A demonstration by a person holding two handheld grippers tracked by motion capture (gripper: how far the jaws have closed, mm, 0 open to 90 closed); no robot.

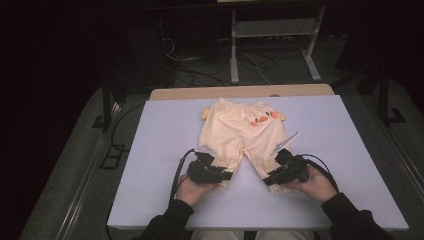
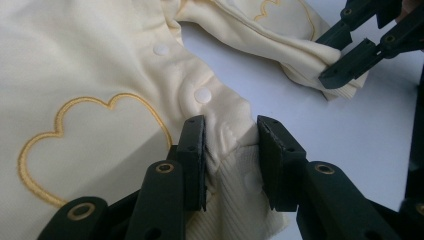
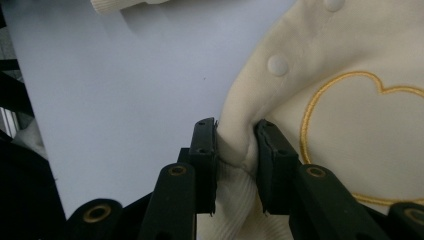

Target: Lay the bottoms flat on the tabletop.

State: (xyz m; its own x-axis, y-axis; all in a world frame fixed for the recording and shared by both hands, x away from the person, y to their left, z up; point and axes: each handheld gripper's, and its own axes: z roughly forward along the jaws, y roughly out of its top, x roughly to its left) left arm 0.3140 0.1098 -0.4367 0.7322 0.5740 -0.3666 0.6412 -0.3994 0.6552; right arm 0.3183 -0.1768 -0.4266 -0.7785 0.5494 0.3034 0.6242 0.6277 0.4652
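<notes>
Pants of pale yellow cotton (image 1: 243, 137), baby-sized, lie flat near the middle of the white table top (image 1: 150, 165), waistband away from the person and both legs pointing back toward them; orange duck-feet trims (image 1: 262, 119) and little yellow tabs sit up by the waist. Each leg is caught at its ribbed cuff. The left gripper (image 1: 216, 172) has its black jaws pinched on the bunched fabric where the snap-fastened inner seam meets the cuff — in the left gripper view the cloth is puckered between the pads (image 2: 195, 160), with a white snap (image 2: 203, 95) just above them and a stitched gold cloud outline (image 2: 95, 145) off to one side. The right gripper (image 1: 276, 175) is likewise clamped on the other leg's cuff, a fold of cream cloth squeezed up between its pads (image 3: 267, 160), a snap (image 3: 277, 65) and another gold outline (image 3: 360, 135) close by. Holding both cuffs at once looks like the start of a fold: with the two hems gripped evenly, the legs could be lifted and carried up over the seat together so the garment halves neatly. Gripping at the thick ribbing also makes sense to me — it gives the jaws something firm that shouldn't slip. The hands (image 1: 192, 190) rest low on the table behind the grippers, cables (image 1: 176, 175) looping back toward the sleeves.
</notes>
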